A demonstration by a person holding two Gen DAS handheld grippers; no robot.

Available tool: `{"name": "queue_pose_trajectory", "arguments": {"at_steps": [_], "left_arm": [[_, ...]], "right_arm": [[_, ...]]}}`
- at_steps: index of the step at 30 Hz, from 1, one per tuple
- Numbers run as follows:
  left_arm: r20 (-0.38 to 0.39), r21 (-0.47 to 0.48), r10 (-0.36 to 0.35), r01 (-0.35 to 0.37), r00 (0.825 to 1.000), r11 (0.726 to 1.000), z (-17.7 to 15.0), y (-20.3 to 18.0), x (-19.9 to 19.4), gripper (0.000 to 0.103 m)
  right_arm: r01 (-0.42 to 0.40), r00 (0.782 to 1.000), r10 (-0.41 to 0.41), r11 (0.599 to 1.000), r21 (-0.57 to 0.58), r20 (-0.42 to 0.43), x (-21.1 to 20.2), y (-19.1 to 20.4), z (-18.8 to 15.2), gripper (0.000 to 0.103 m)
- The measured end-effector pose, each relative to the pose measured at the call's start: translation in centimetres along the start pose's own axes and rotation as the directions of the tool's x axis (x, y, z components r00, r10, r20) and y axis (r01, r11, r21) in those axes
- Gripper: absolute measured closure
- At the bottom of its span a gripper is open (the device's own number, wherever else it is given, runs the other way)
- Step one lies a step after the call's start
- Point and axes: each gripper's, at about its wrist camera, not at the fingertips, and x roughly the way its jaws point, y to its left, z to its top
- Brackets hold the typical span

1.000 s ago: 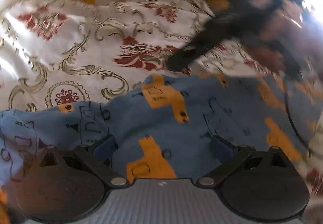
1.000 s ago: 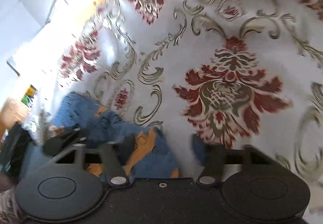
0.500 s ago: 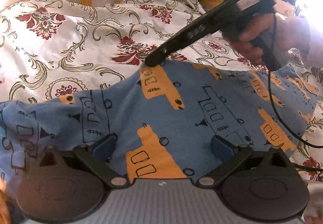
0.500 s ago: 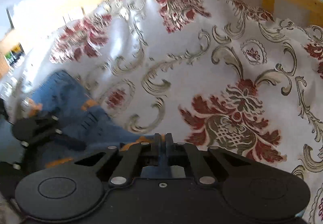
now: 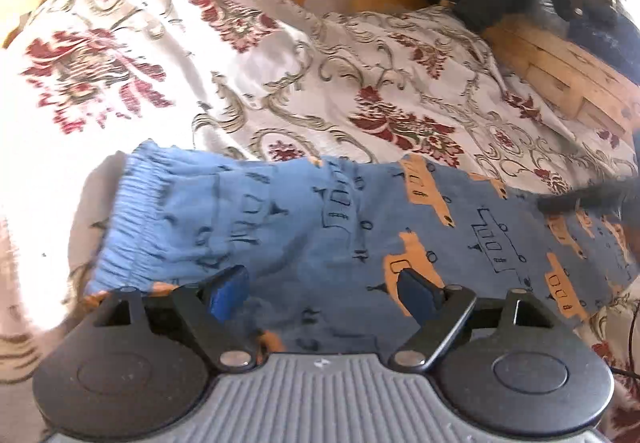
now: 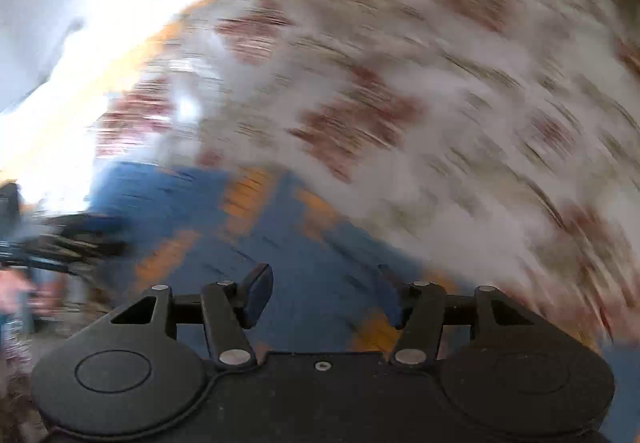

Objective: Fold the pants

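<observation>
Pants (image 5: 360, 235) spread flat across the near side of the bed (image 5: 360, 83), waistband left, no fold visible yet, left tool (image 5: 320, 291) and right tool (image 6: 326, 297) both gaping, empty, above the fabric.

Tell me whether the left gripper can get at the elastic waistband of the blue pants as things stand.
Probably yes. The left gripper is open over the pants, and the waistband lies flat on the bedspread just left of its left finger, with nothing covering it.
</observation>
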Motion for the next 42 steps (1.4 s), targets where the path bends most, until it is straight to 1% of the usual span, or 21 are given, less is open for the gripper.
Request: {"name": "queue_pose_trajectory", "arguments": {"at_steps": [2,3,4,5,6,9,12,13,16,18,20,22,25,27,28,30,32,35,37,39,42], "left_arm": [[-0.013,0.018,0.083,-0.082,0.996,0.996,0.2,-0.3,-0.4,0.007],[-0.009,0.02,0.112,-0.112,0.994,0.994,0.2,-0.3,-0.9,0.008],[-0.008,0.003,0.104,-0.104,0.995,0.995,0.2,-0.4,-1.5,0.007],[-0.002,-0.016,0.107,-0.107,0.994,0.994,0.2,-0.5,-2.1,0.005],[0.009,-0.027,0.109,-0.109,0.994,0.994,0.3,-1.0,-2.6,0.001],[0.06,-0.028,0.07,-0.068,0.996,0.997,0.5,-3.5,-3.3,0.0],[0.069,-0.018,-0.041,0.043,0.997,0.999,1.4,-7.7,-1.6,0.0],[0.064,-0.008,-0.092,0.092,0.994,0.996,1.9,-9.6,-0.6,0.0],[0.026,0.055,-0.232,0.231,0.972,0.971,3.8,-15.6,2.7,0.0],[-0.02,0.096,-0.315,0.316,0.949,0.944,5.2,-19.9,5.1,0.0],[-0.062,0.165,-0.361,0.366,0.931,0.916,5.9,-23.8,7.1,0.0],[-0.112,0.29,-0.345,0.363,0.932,0.886,5.9,-27.6,9.1,0.0],[-0.172,0.441,-0.26,0.311,0.95,0.842,4.2,-30.8,11.7,0.0],[-0.188,0.486,-0.202,0.269,0.961,0.831,2.8,-31.3,13.3,0.0],[-0.186,0.487,-0.179,0.249,0.966,0.837,2.2,-31.2,14.0,0.0],[-0.158,0.465,-0.207,0.258,0.966,0.847,1.6,-30.3,13.8,0.0],[-0.167,0.457,-0.2,0.255,0.965,0.852,1.7,-30.2,13.5,0.0],[-0.184,0.419,-0.235,0.292,0.954,0.859,3.3,-30.2,12.7,0.0],[-0.176,0.379,-0.305,0.35,0.936,0.856,5.2,-30.5,12.3,0.0],[-0.185,0.358,-0.36,0.404,0.914,0.842,7.0,-31.6,12.1,0.0],[-0.241,0.358,-0.443,0.503,0.864,0.787,9.4,-34.6,12.3,0.0]], "right_arm": [[0.1,0.993,-0.103,0.994,0.051,0.051,-1.3,-1.8,-1.6,0.072],[0.15,0.985,-0.158,0.983,0.101,0.073,-2.5,-2.4,-2.0,0.065],[0.201,0.971,-0.217,0.969,0.146,0.101,-4.2,-2.7,-2.5,0.054],[0.261,0.946,-0.29,0.946,0.192,0.145,-6.5,-2.8,-3.2,0.027],[0.289,0.926,-0.332,0.929,0.231,0.178,-8.5,-2.8,-3.9,0.013],[0.361,0.873,-0.452,0.851,0.381,0.182,-13.8,-3.1,-6.7,0.007],[0.401,0.801,-0.57,0.739,0.542,0.184,-17.5,-3.1,-10.7,0.002],[0.377,0.794,-0.577,0.715,0.588,0.193,-18.3,-3.0,-12.2,0.002],[0.267,0.805,-0.546,0.685,0.678,0.234,-19.3,-3.9,-15.8,0.001],[0.229,0.829,-0.513,0.675,0.701,0.224,-18.9,-4.9,-16.7,0.001],[0.203,0.826,-0.514,0.654,0.729,0.232,-18.9,-5.7,-17.1,0.001],[0.157,0.821,-0.51,0.635,0.757,0.257,-18.9,-6.5,-17.3,0.001],[0.137,0.819,-0.507,0.625,0.768,0.266,-18.0,-7.7,-17.1,0.001],[0.132,0.819,-0.502,0.637,0.759,0.279,-17.6,-8.1,-16.8,0.002],[0.128,0.819,-0.499,0.642,0.756,0.285,-17.5,-8.3,-16.8,0.002],[0.113,0.817,-0.496,0.639,0.761,0.295,-17.6,-8.7,-16.8,0.005],[0.087,0.814,-0.495,0.623,0.778,0.305,-17.6,-9.0,-17.0,0.008],[0.051,0.804,-0.507,0.582,0.811,0.313,-17.8,-9.5,-17.5,0.024],[0.035,0.798,-0.518,0.552,0.833,0.309,-18.0,-9.9,-18.0,0.038],[0.039,0.797,-0.529,0.528,0.848,0.292,-18.1,-10.2,-18.5,0.06],[0.061,0.798,-0.541,0.51,0.858,0.265,-18.2,-10.5,-18.9,0.079]]}}
